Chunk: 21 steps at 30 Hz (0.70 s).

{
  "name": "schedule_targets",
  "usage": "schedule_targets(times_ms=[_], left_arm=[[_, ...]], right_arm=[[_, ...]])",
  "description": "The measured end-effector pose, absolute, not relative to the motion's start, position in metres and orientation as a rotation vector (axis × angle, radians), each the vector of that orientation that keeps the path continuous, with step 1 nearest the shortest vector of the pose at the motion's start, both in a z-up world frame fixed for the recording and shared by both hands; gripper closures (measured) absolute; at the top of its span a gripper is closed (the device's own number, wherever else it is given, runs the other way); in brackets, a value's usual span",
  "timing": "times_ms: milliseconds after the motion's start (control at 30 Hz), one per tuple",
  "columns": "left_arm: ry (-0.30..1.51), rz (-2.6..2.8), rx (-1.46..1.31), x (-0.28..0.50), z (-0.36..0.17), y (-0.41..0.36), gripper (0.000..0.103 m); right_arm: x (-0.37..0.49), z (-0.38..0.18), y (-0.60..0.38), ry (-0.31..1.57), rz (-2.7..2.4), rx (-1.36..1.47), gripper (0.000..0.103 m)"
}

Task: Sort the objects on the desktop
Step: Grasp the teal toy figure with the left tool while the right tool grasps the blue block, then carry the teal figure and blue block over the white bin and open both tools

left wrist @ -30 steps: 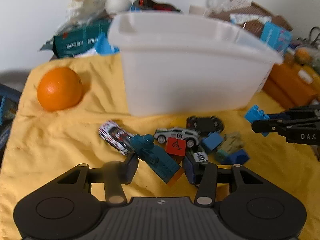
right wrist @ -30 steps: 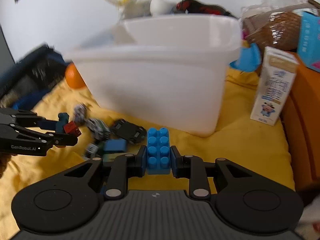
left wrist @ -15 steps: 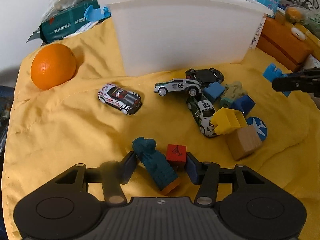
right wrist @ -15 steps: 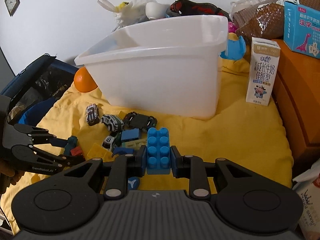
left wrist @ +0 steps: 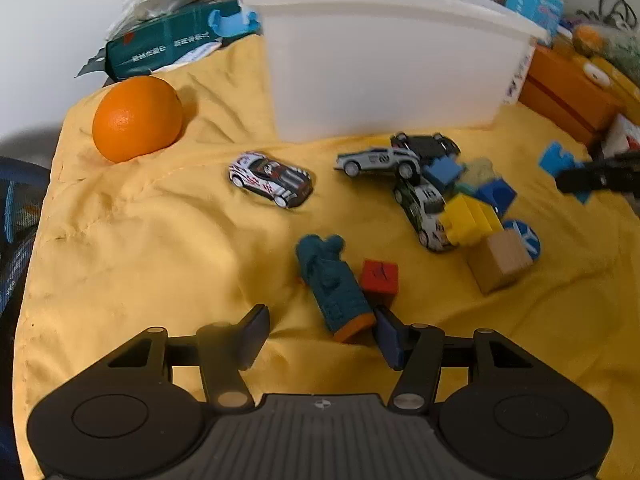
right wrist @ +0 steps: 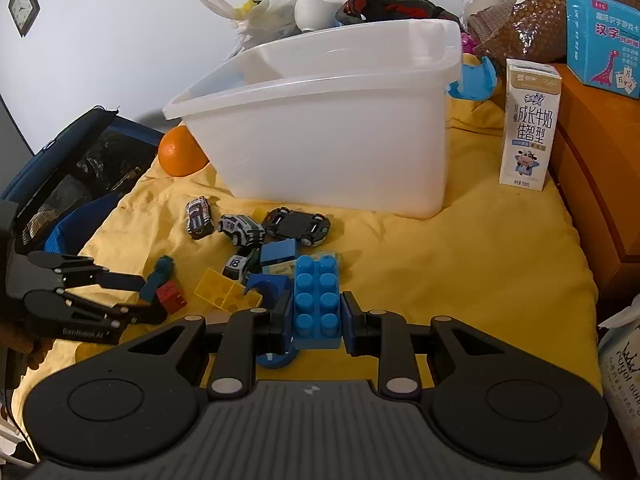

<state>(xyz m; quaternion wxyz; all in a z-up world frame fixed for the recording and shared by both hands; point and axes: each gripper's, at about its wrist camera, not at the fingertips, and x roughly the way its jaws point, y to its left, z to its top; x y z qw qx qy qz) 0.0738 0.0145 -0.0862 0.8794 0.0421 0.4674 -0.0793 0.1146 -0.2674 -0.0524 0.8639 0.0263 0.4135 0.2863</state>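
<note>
Opening its jaws, the left gripper (left wrist: 320,334) hangs low over the yellow cloth (left wrist: 140,248), and the teal figure (left wrist: 332,284) lies between the pads with a clear gap on its left side, so nothing is clamped. The red cube (left wrist: 379,277) sits just right of the figure, touching it or nearly so.

The right gripper (right wrist: 316,316) is closed on the blue studded brick (right wrist: 317,300), both pads pressing its long sides, studs facing the camera.

Farther out from the left gripper, a white and red toy car (left wrist: 270,178) stands alone on the cloth. To its right is a heap: a white car (left wrist: 378,159), a black car (left wrist: 426,145), a car numbered 18 (left wrist: 424,208), blue blocks, a yellow block (left wrist: 470,218) and a wooden cube (left wrist: 500,260).

Beyond them, at the far side, stands the white plastic bin (left wrist: 380,64). An orange (left wrist: 136,118) rests at far left, and a milk carton (right wrist: 528,124) stands right of the bin.
</note>
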Motion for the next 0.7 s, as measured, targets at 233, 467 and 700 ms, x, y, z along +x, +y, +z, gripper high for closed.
schedule_targets(times_ms=[233, 467, 700], left_arm=[[0.917, -0.173, 0.097, 0.071, -0.087, 0.014, 0.074], [0.931, -0.159, 0.082, 0.072, -0.087, 0.022, 0.062], [0.897, -0.157, 0.030, 0.074, -0.074, 0.027, 0.075]], right_arm=[[0.108, -0.048, -0.263, 0.855, 0.599, 0.051, 0.076], [0.106, -0.048, -0.264, 0.863, 0.585, 0.066, 0.076], [0.103, -0.039, -0.260, 0.846, 0.586, 0.067, 0.076]])
